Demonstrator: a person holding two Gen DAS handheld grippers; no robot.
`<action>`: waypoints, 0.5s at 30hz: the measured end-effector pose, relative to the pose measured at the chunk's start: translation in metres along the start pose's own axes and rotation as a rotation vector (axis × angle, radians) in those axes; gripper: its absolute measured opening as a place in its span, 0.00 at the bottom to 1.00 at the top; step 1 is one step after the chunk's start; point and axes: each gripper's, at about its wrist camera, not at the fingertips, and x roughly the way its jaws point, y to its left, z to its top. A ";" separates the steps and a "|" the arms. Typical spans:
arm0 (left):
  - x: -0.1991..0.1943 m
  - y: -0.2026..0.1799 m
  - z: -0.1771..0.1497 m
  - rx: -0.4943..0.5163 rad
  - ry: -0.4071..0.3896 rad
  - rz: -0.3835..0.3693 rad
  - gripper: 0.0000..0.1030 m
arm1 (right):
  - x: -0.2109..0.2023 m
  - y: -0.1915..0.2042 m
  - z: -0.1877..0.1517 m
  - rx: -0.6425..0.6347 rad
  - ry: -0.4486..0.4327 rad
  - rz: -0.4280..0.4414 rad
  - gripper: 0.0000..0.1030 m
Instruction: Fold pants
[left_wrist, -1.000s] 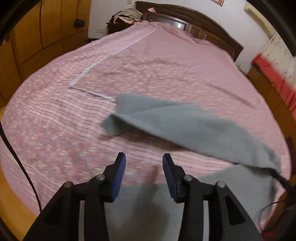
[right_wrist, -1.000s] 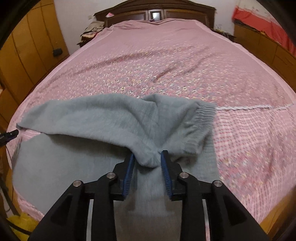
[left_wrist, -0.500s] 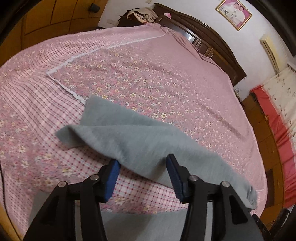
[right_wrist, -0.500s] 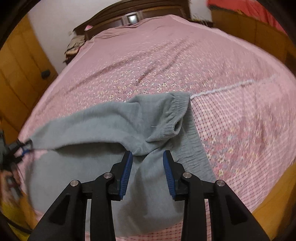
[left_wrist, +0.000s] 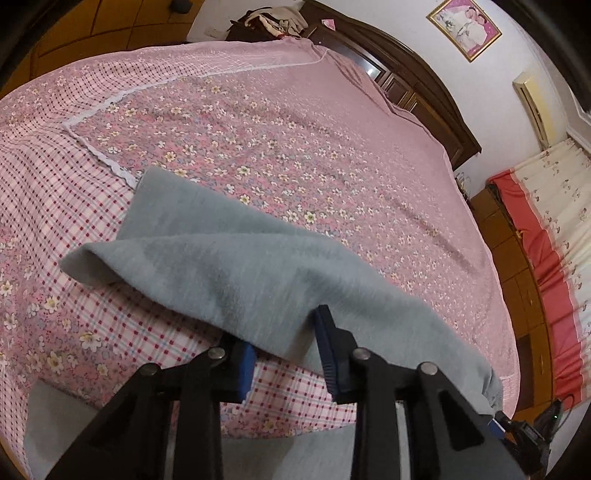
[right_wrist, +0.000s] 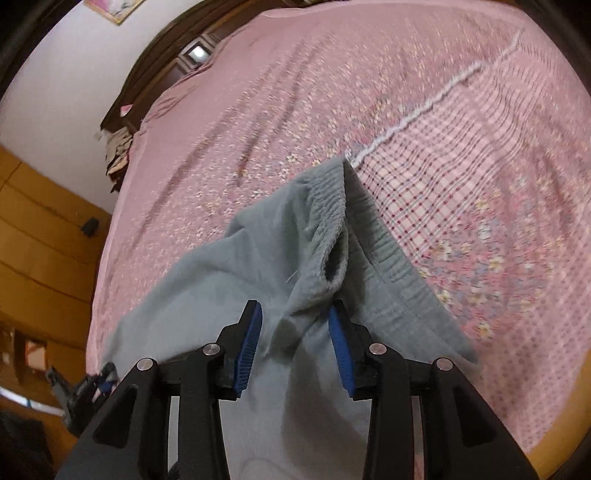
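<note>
grey pants (left_wrist: 236, 266) lie across the lower middle of the frame on the pink flowered bed (left_wrist: 295, 129). the left tongs (left_wrist: 284, 354) have just been closing over a raised fold. the right tongs (right_wrist: 295, 343) grasp bunched cloth near the waistband (right_wrist: 328, 206).

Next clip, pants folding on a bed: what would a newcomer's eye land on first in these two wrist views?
The grey pants stand out first, one layer lifted in a long fold across the pink flowered bedspread. In the right wrist view the ribbed waistband bunches just beyond the right gripper, with cloth between its blue pads. In the left wrist view the left gripper has been closing on the fold's near edge.
</note>
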 end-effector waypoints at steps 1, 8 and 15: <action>0.002 0.000 0.001 0.000 0.000 0.002 0.29 | 0.003 -0.002 0.002 0.008 0.000 0.008 0.36; -0.013 -0.004 0.003 0.042 -0.042 -0.020 0.03 | -0.014 -0.007 0.009 -0.016 -0.070 0.047 0.09; -0.053 -0.014 -0.002 0.097 -0.105 -0.036 0.02 | -0.039 -0.006 0.006 -0.058 -0.105 0.100 0.08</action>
